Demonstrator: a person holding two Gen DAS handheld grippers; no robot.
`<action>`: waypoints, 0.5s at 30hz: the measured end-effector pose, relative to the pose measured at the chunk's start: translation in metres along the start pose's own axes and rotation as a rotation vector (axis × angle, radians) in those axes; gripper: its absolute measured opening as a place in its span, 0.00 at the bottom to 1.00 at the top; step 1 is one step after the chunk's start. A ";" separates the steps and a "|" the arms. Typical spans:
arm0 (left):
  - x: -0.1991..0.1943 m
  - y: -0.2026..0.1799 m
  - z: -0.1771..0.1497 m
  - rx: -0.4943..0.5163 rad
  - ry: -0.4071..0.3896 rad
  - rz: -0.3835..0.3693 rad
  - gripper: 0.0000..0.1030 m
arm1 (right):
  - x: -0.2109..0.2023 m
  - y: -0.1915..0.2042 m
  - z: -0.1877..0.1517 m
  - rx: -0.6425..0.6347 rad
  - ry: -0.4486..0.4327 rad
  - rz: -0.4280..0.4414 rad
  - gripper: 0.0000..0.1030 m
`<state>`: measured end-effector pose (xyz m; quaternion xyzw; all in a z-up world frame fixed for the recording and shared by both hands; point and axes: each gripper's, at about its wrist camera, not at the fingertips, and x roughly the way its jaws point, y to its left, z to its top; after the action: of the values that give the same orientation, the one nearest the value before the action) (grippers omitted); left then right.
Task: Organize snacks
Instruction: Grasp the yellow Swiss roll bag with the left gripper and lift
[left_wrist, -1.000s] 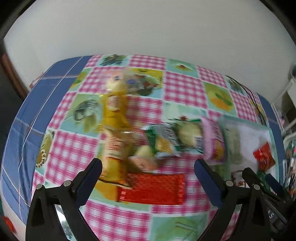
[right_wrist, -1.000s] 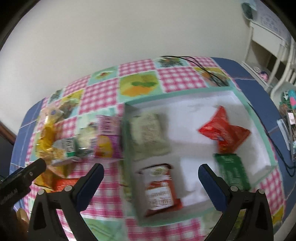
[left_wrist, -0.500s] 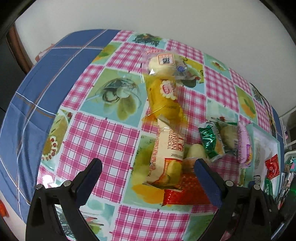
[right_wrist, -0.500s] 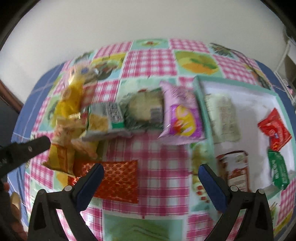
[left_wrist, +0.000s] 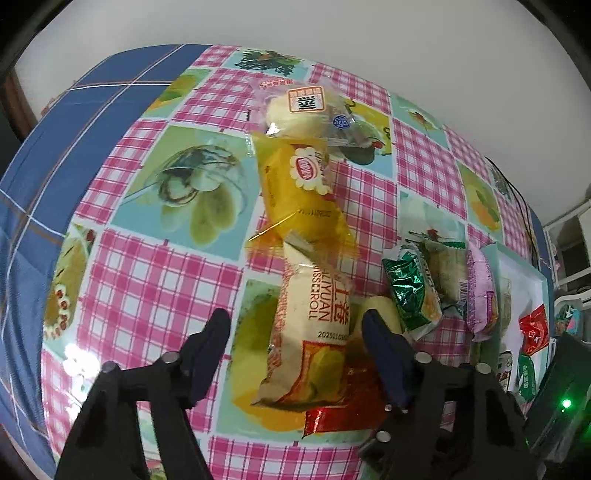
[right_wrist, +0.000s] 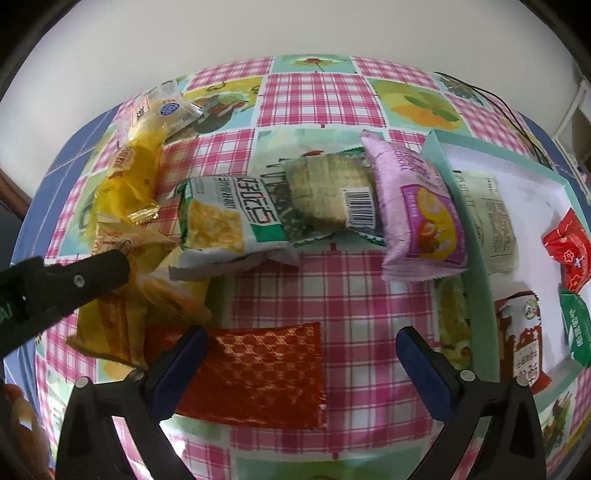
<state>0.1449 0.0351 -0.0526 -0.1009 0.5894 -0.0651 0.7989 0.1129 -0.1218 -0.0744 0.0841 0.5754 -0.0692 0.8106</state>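
My left gripper (left_wrist: 297, 325) is open with its fingers on either side of a beige Swiss roll pack (left_wrist: 314, 325), which lies on a red foil pack (left_wrist: 347, 410). A yellow cake pack (left_wrist: 303, 192) and a clear bun pack (left_wrist: 306, 110) lie beyond. My right gripper (right_wrist: 301, 343) is open and empty above the red foil pack (right_wrist: 258, 373). A green-white cracker pack (right_wrist: 225, 218), a dark green pack (right_wrist: 325, 195) and a pink pack (right_wrist: 421, 206) lie ahead. The left gripper's finger (right_wrist: 92, 273) shows at the left.
A teal-rimmed white tray (right_wrist: 480, 280) at the right holds a pale pack (right_wrist: 491, 221), a red-white pack (right_wrist: 524, 339), a red pack (right_wrist: 569, 251) and a green pack (right_wrist: 576, 328). A pink checked cloth (left_wrist: 155, 288) covers the table. A black cable (right_wrist: 491, 96) runs at the back right.
My left gripper has moved forward and down so its fingers straddle the Swiss roll pack. My right gripper has swung left from the tray to above the red foil pack.
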 end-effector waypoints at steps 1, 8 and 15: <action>0.001 0.000 0.000 0.001 0.003 -0.004 0.56 | 0.001 0.002 0.001 0.004 -0.004 0.000 1.00; 0.009 0.010 -0.001 -0.047 0.035 -0.050 0.34 | 0.006 0.018 0.004 0.000 -0.022 -0.008 1.00; -0.002 0.029 -0.008 -0.083 0.045 0.005 0.33 | 0.014 0.047 -0.002 -0.083 -0.019 -0.023 1.00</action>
<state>0.1361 0.0625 -0.0602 -0.1313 0.6096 -0.0410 0.7807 0.1251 -0.0759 -0.0862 0.0429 0.5708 -0.0554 0.8181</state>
